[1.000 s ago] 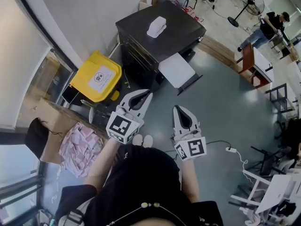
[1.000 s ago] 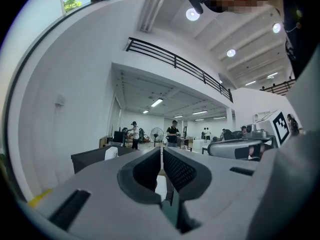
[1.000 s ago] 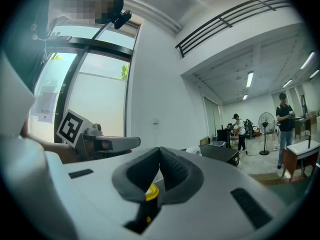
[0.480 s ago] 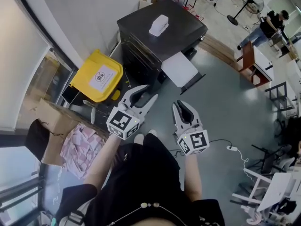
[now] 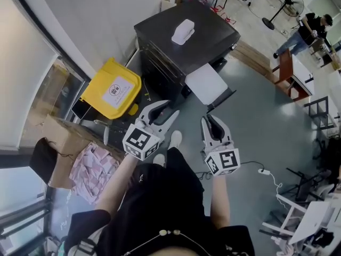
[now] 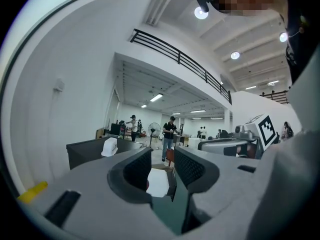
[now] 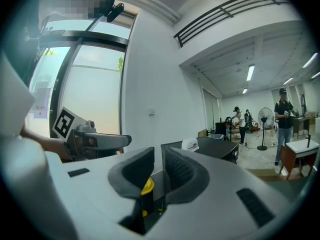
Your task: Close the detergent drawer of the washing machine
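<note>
The washing machine [image 5: 181, 47] is showing as a dark box, its detergent drawer [image 5: 205, 83] jutting from the front as a flat white panel. My left gripper [image 5: 169, 110] and right gripper [image 5: 211, 120] are hovering near it, jaws just opening and empty, left wide, right narrow. The left gripper view is framing the drawer between its jaws, while the right gripper view is framing the yellow bin [image 5: 112, 87] beside the machine.

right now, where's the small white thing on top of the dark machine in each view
Head view: the small white object is upper middle, on top of the dark machine.
Left gripper view: left of centre, low, on the machine's top.
Right gripper view: just right of centre, on the machine's top.
Shared landmark: the standing fan, far upper right in the head view, and behind the machine in both gripper views.
</note>
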The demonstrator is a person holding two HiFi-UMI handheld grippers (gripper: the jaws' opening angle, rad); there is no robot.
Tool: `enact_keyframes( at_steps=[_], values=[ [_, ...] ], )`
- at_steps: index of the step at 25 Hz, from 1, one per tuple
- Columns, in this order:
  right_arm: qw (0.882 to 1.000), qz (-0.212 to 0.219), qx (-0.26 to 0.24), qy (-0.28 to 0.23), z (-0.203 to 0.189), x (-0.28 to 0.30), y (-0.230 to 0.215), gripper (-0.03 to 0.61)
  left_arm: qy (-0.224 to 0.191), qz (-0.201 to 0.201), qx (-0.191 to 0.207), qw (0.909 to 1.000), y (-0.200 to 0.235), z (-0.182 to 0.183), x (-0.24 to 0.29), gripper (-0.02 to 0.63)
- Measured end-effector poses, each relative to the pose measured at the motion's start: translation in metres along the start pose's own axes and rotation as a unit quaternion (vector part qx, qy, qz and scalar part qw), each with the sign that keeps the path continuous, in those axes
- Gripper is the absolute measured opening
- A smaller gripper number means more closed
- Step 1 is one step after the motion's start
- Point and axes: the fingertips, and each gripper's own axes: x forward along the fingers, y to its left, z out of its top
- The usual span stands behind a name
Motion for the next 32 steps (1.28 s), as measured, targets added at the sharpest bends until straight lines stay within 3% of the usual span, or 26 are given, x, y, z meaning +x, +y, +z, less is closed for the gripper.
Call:
enact_keyframes(
  at_steps=[8,12,16,26,29,32],
  values=[
    [0.999,0.024,-0.011,0.032,-0.012,0.036,-0.056,0.072,0.036,-0.022,0.001,0.9991,0.018,-0.014,0.058,0.140],
    [0.994,0.074,-0.035,0.072,-0.029,0.051,-0.085,0.081,0.067,-0.030,-0.002,0.9973,0.028,-0.033,0.094,0.137],
    [0.979,0.138,-0.068,0.131,-0.050,0.059,-0.121,0.089,0.116,-0.071,-0.018,0.9906,0.026,-0.062,0.133,0.124],
    [0.914,0.255,-0.138,0.284,-0.119,0.072,-0.193,0.095,0.215,-0.175,-0.082,0.9573,-0.009,-0.125,0.199,0.120],
    [0.883,0.291,-0.169,0.326,-0.136,0.071,-0.202,0.081,0.237,-0.214,-0.111,0.9410,-0.025,-0.139,0.211,0.120],
    [0.841,0.328,-0.209,0.377,-0.158,0.068,-0.208,0.083,0.261,-0.234,-0.126,0.9283,-0.033,-0.157,0.220,0.120]
  ],
)
